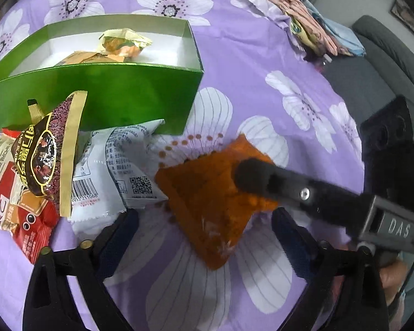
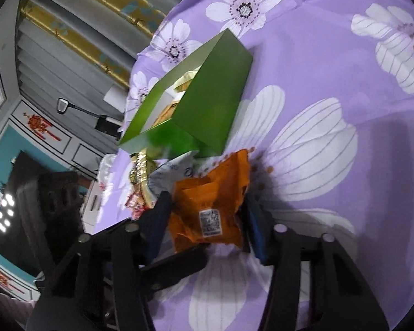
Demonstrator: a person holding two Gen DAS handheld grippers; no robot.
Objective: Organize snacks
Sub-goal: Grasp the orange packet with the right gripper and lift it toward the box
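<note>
A few snacks lie in the green box [image 1: 102, 102], several remain outside; the right gripper [image 2: 204, 218] fingers are grasping the orange packet [image 2: 209, 201], the left gripper [image 1: 204, 229] released.

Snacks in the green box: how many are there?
2 show: a crumpled cream-and-orange packet in the middle of the green box, and a flatter tan packet beside it, by the near wall. That wall may hide more.

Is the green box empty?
No, the green box already has a couple of wrapped snacks lying inside it on its white bottom.
</note>
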